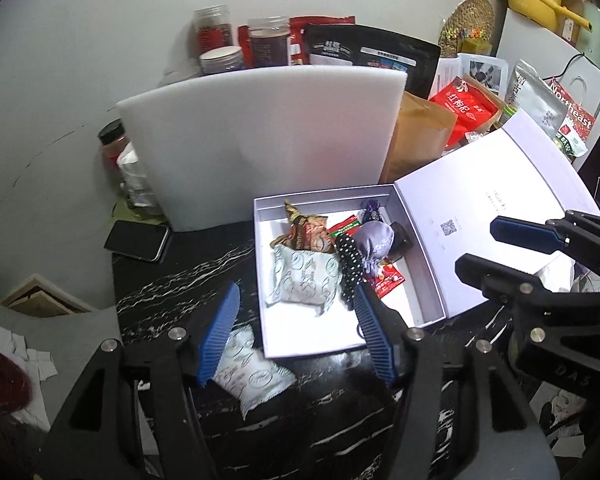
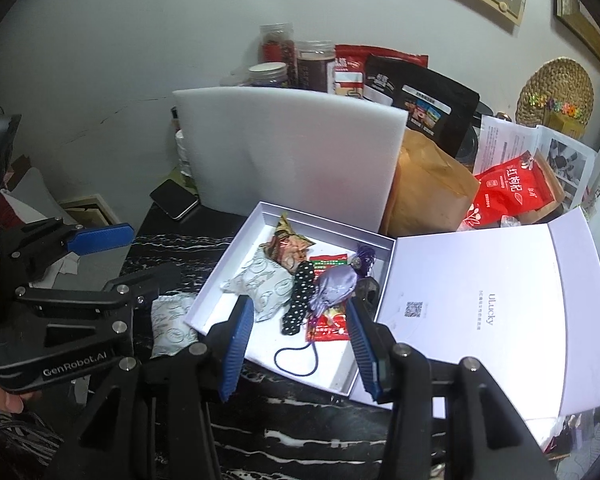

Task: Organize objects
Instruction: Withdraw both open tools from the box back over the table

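Note:
An open white box (image 1: pixel 316 350) (image 2: pixel 342 388) lies on the black marble table, its lid (image 1: pixel 480 216) (image 2: pixel 480 308) folded back to the right. Inside are a white patterned sachet (image 1: pixel 304 280) (image 2: pixel 260 286), a brown wrapped snack (image 1: pixel 306 230), a polka-dot black item (image 1: pixel 350 268) (image 2: pixel 300 296), a lilac pouch (image 1: pixel 374 242) (image 2: pixel 334 288), red packets (image 2: pixel 328 322) and a dark hair tie (image 2: pixel 296 358). A second white sachet (image 1: pixel 252 372) (image 2: pixel 172 326) lies on the table outside the box's left wall. My left gripper (image 1: pixel 296 336) is open and empty, over the box's front left corner. My right gripper (image 2: pixel 300 348) is open and empty over the box.
A white foam board (image 1: pixel 260 140) (image 2: pixel 288 156) stands behind the box. Jars and snack bags (image 1: pixel 364 56) crowd behind it and to the right. A phone (image 1: pixel 138 240) (image 2: pixel 176 200) lies at the table's far left. The table edge drops off at the left.

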